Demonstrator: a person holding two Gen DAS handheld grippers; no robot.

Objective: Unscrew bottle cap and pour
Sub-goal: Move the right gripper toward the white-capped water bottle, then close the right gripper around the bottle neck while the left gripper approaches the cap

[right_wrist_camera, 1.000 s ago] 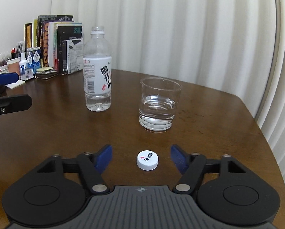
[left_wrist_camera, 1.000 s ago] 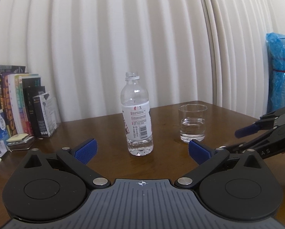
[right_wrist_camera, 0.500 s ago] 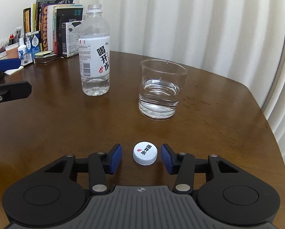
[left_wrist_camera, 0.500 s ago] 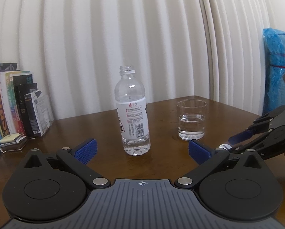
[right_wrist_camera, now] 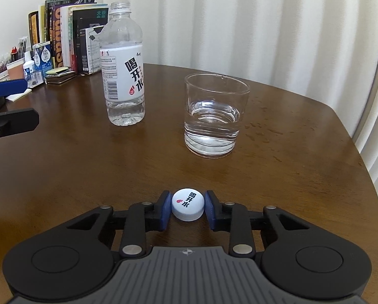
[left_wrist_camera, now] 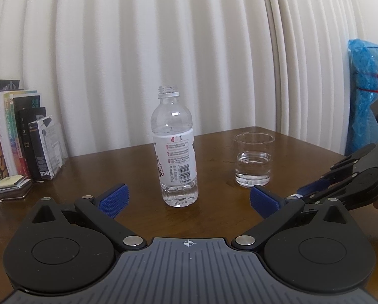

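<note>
— Where is the cap?
— The white cap sits on the brown table, printed top up; the right gripper has its blue pads pressed against both sides of it.
— And the bottle?
— The bottle stands upright with its neck uncapped, only a little water in the bottom; the glass, part full of water, stands near it on the right, apart from it.
— The left gripper?
— The left gripper has its fingers spread wide, holding nothing; the bottle stands just ahead of the gap between them.
— Anything else?
— Books stand upright along the white curtain at the table's far left.
</note>
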